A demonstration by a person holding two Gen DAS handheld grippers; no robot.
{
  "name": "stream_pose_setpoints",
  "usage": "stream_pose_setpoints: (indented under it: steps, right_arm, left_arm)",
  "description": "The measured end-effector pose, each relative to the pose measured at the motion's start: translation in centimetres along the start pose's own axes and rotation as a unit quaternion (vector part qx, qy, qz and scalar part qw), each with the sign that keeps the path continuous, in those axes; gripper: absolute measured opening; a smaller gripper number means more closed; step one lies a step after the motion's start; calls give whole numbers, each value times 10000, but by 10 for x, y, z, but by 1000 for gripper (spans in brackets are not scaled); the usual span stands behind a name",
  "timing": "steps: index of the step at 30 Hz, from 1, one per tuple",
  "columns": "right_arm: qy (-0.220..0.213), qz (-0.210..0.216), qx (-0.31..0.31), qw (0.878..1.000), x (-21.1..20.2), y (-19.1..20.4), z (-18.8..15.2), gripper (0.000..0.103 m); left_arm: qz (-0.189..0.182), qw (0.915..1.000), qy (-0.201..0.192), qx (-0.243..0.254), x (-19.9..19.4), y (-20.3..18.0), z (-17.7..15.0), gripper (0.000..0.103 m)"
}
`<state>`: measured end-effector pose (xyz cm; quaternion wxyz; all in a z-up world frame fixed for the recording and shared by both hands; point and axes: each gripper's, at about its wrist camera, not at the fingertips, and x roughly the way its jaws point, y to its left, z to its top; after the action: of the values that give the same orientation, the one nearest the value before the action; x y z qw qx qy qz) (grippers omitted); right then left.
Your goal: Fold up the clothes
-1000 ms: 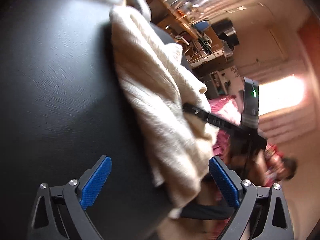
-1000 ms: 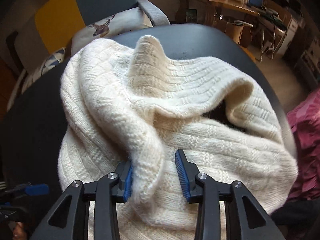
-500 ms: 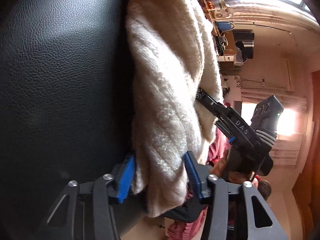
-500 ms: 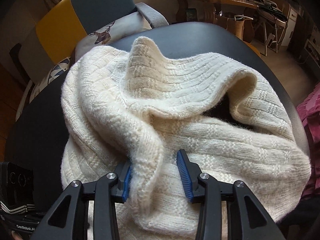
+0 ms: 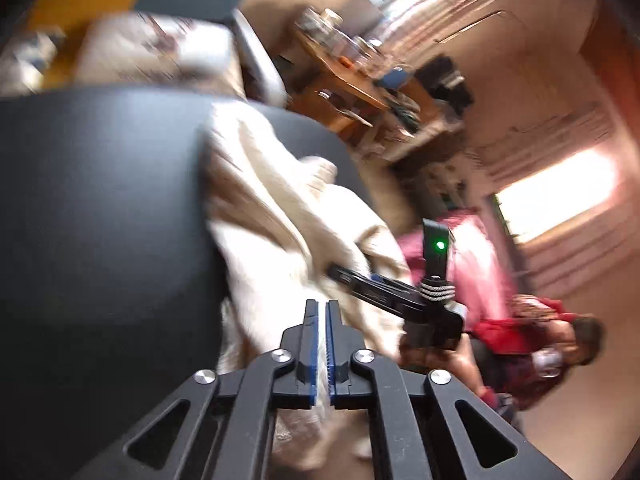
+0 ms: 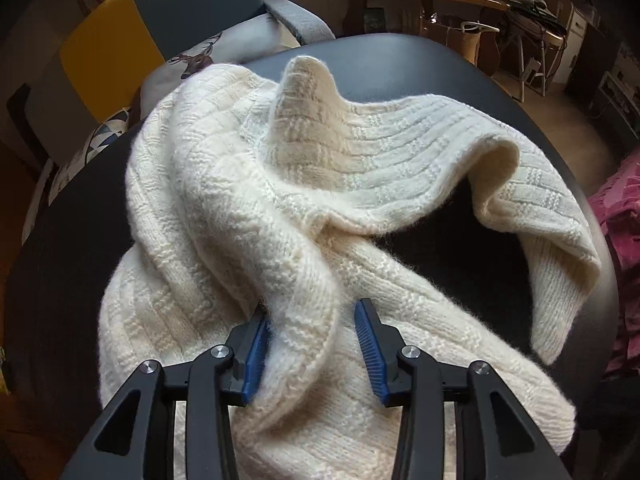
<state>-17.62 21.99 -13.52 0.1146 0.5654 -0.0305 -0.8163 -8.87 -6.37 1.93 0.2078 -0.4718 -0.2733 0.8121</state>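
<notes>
On the black table (image 6: 72,240) the cream knit sweater (image 6: 248,200) lies bunched, the left gripper (image 5: 322,344) pinched nearly closed on its hem, the right gripper (image 6: 310,344) half-open astride a raised fold, seemingly for lifting.

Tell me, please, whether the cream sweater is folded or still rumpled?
Rumpled: the cream sweater lies bunched in loose ridges on the black table, one sleeve trailing.

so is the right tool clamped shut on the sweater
No, the right tool stands open, a thick fold of the cream sweater lying between its blue pads with a gap beside it.
</notes>
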Motion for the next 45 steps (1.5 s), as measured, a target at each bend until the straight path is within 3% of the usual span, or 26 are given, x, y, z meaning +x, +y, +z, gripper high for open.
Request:
stream_pose_setpoints:
  steps: [2, 5, 7, 10, 14, 19, 21, 24, 26, 29, 33, 35, 40, 43, 45]
  right_arm:
    - [-18, -23, 180, 9998, -4, -2, -2, 42]
    - [-250, -59, 105, 9996, -30, 6, -7, 42]
    - [-348, 100, -82, 9993, -51, 14, -18, 44]
    - [-387, 325, -445, 9977, -74, 25, -44, 44]
    - [-412, 11, -620, 9972, -81, 25, -73, 44]
    - [-508, -238, -298, 9980, -70, 12, -79, 44]
    - [-541, -227, -185, 9981, -67, 9, -78, 44]
    - [-618, -200, -165, 9978, -63, 11, -76, 44]
    - [-631, -270, -223, 9974, -58, 14, -74, 44]
    - [-599, -537, -267, 9964, -49, 14, -70, 44]
    - [-648, -541, -228, 9962, -47, 12, -69, 44]
    - [-673, -555, -227, 9959, -47, 10, -70, 44]
    - [-448, -622, -146, 9970, -31, 4, -77, 44]
    - [-408, -712, -144, 9965, -20, 3, -85, 45]
    - [-407, -764, -186, 9961, -20, 5, -86, 46]
  left_arm:
    - [203, 9997, -11, -138, -8, 19, -3, 24]
    - [322, 9973, 186, -640, -6, 61, -16, 26]
    - [276, 9952, 298, -893, 11, 76, -42, 25]
    - [-51, 9912, 604, -1175, 42, 81, -66, 25]
    - [-376, 9845, 888, -1464, 73, 79, -86, 25]
    - [-352, 9772, 986, -1849, 92, 84, -95, 25]
    - [-350, 9722, 977, -2097, 97, 92, -97, 21]
    - [-552, 9554, 960, -2739, 98, 107, -101, 17]
    - [-736, 9390, 982, -3211, 99, 115, -105, 17]
    - [-788, 9318, 952, -3412, 104, 115, -105, 17]
    - [-524, 9476, 815, -3046, 102, 97, -103, 9]
    - [-667, 9498, 535, -3010, 101, 87, -105, 7]
    - [-719, 9719, -584, -2166, 7, 62, -77, 3]
    - [-562, 9778, -1228, -1601, -60, 62, -64, 3]
    - [-470, 9802, -1351, -1372, -88, 75, -64, 3]
